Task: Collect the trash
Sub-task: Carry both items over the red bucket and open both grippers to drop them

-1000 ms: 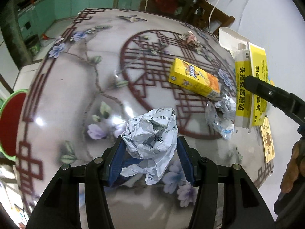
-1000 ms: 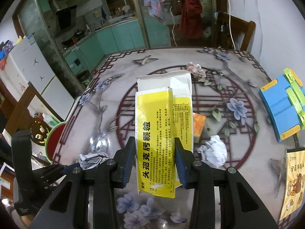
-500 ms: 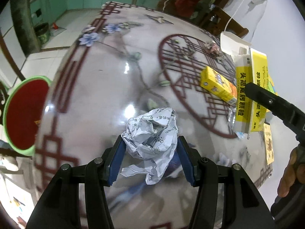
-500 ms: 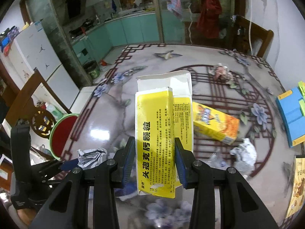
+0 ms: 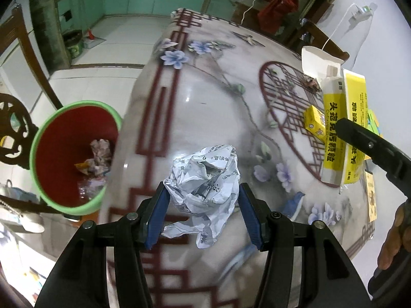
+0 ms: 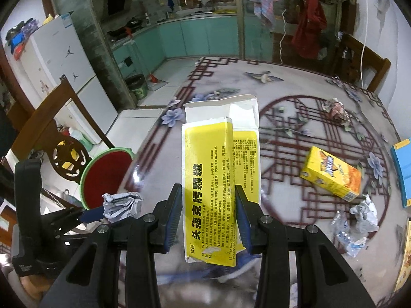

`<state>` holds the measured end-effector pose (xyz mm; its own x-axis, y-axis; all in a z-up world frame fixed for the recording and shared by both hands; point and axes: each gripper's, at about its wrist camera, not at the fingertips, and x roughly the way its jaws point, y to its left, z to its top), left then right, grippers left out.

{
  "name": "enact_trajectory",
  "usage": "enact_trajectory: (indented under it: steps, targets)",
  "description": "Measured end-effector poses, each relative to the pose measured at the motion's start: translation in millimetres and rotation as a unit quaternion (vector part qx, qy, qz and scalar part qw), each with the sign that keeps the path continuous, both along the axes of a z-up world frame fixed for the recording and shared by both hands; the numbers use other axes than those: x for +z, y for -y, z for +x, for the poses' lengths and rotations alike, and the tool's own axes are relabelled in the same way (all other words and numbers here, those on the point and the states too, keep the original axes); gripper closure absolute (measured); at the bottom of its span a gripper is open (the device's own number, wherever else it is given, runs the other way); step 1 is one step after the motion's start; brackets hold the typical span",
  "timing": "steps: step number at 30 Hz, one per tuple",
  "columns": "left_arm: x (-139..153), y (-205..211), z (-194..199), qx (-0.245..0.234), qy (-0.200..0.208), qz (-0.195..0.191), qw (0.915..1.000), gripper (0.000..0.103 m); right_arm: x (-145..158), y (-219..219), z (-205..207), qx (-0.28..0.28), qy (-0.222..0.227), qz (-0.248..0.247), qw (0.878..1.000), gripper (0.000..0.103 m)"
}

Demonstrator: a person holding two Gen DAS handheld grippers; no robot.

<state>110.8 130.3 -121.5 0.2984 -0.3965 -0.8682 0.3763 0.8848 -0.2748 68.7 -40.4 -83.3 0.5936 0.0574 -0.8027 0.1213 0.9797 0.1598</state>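
My left gripper [image 5: 203,205] is shut on a crumpled white paper ball [image 5: 205,179] and holds it above the table's left edge. A red bin with a green rim [image 5: 74,154] stands on the floor to the left, with some trash inside. My right gripper [image 6: 209,215] is shut on a flattened yellow and white medicine box [image 6: 218,179] above the table. That box also shows in the left wrist view [image 5: 341,128]. The paper ball [image 6: 123,205] and the bin [image 6: 105,174] also show in the right wrist view.
On the patterned table [image 6: 295,118] lie a small yellow carton [image 6: 331,177], a crumpled paper with clear plastic [image 6: 359,218] and a pinkish wad [image 6: 336,110]. A blue object [image 6: 403,174] sits at the right edge. A dark wooden chair [image 6: 64,154] stands by the bin.
Both grippers have moved left with their loads, toward the table's left edge. The bin has come into fuller view.
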Motion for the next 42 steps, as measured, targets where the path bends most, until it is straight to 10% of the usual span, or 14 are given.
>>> enact_trajectory:
  steps: [42]
  targets:
    - [-43,-180,68,0.148,-0.030,0.025,0.9882,0.050,-21,-200,76,0.142,-0.031,-0.028,0.989,0.065]
